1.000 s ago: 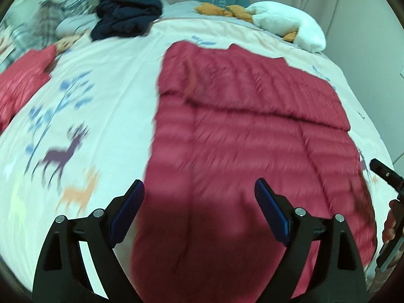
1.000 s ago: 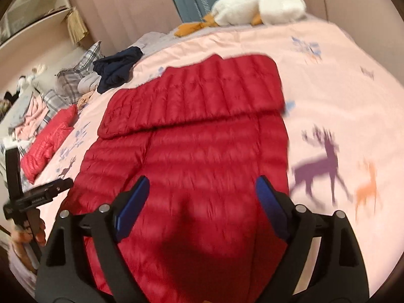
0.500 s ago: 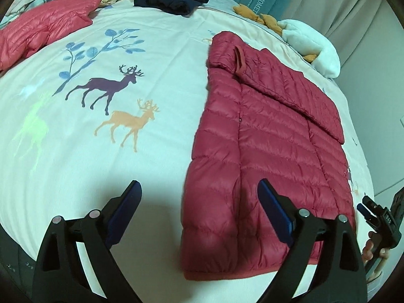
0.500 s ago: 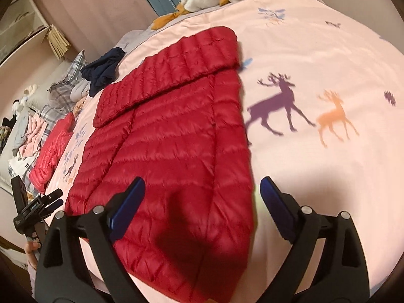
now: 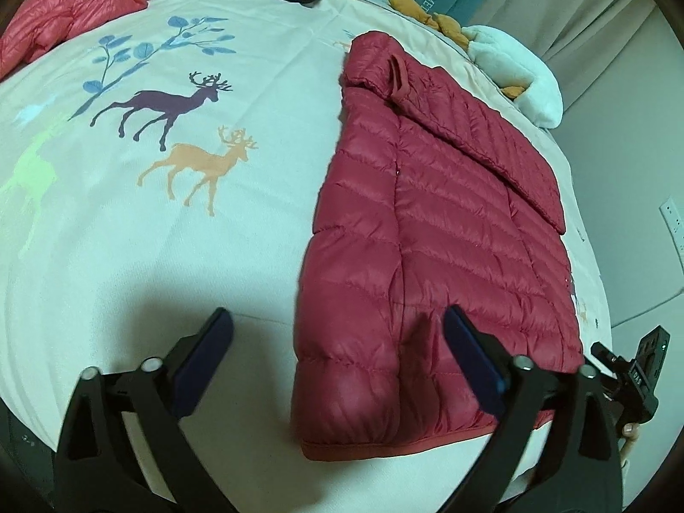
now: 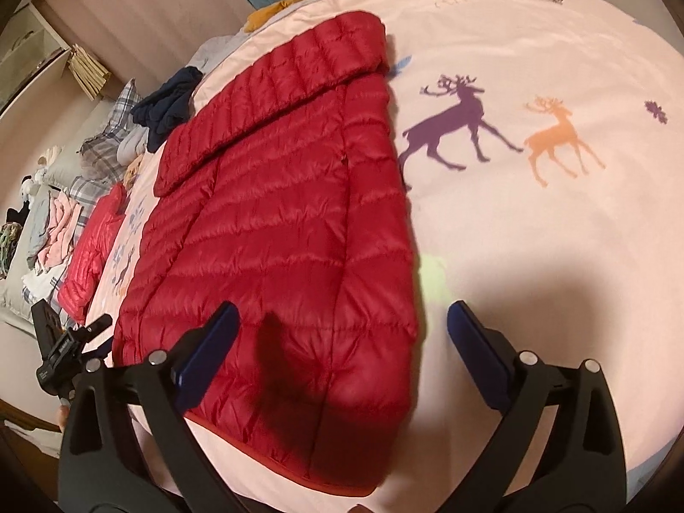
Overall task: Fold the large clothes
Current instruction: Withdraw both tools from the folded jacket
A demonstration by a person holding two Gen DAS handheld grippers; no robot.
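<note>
Left wrist view shows the bed with my red down jacket flat on it, hem nearest me. Puffy, light and slippery, I judge; best pinched at the hem corners. My left gripper and right gripper have just been opening, empty, tilted down over those corners.

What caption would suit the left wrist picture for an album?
Open left tongs hover over the near corner of a red puffer jacket spread on a deer-print bedspread.
</note>
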